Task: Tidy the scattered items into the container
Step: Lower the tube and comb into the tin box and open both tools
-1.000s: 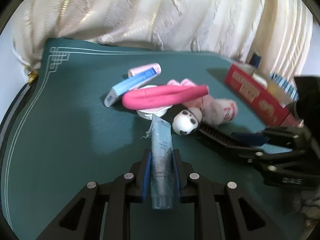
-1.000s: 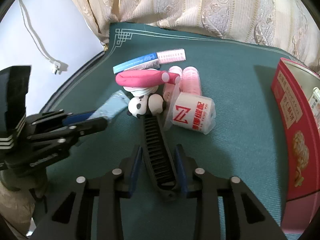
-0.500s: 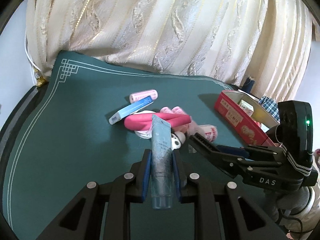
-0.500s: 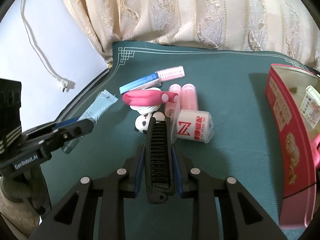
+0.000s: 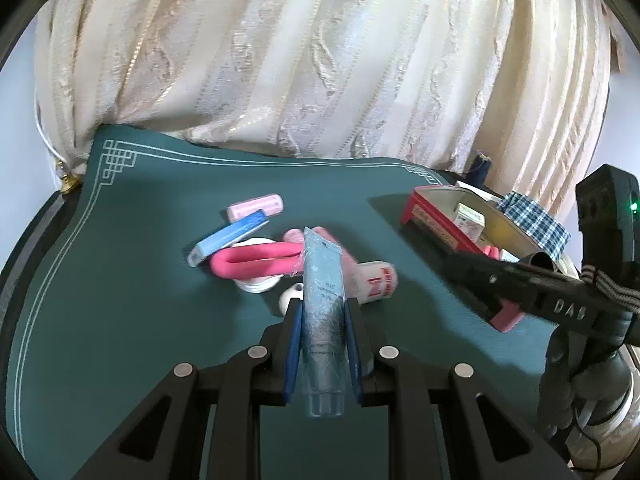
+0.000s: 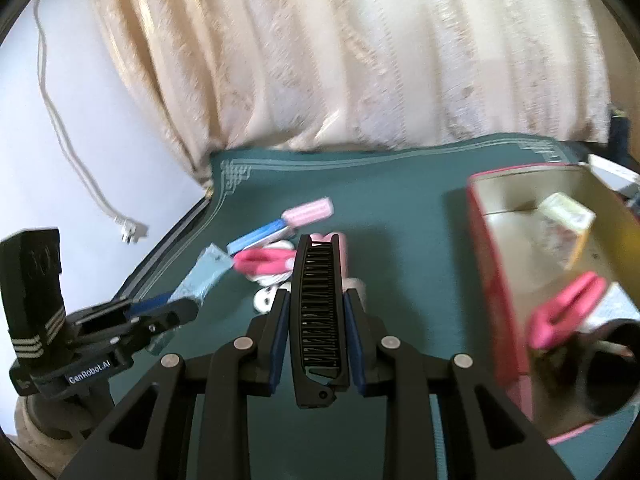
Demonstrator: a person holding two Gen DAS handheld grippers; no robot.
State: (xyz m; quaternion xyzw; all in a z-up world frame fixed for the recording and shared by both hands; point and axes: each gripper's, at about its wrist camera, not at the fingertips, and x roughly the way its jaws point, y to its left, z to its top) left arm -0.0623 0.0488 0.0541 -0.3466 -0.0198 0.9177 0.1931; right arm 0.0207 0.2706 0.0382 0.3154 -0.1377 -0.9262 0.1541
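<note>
My left gripper (image 5: pixel 322 304) is shut on a light blue tube (image 5: pixel 320 272), held above the green mat with its crimped end pointing away from me. Between the pads of my right gripper (image 6: pixel 316 296) sits a black folding comb (image 6: pixel 318 312), gripped lengthwise and raised off the mat. To the right stands the red tin (image 6: pixel 492 264), open, with a small box (image 6: pixel 568 216) and a pink clip (image 6: pixel 568 308) inside. On the mat lie a pink foam curler (image 5: pixel 256 262), a blue-and-white stick (image 5: pixel 230 236), a pink roller (image 5: pixel 256 208), a white bottle (image 5: pixel 376 280) and a panda figure (image 5: pixel 290 294).
A cream curtain (image 5: pixel 320 60) hangs right behind the mat's far edge. A white cable with a plug (image 6: pixel 132 234) dangles on the wall at the left. A plaid cloth (image 5: pixel 536 220) lies beyond the tin (image 5: pixel 436 232). Bare mat (image 5: pixel 100 300) stretches to the left of the pile.
Both grippers have risen with their items. The right one lifted the comb off the mat and swung right, so the tin's inside now shows.
</note>
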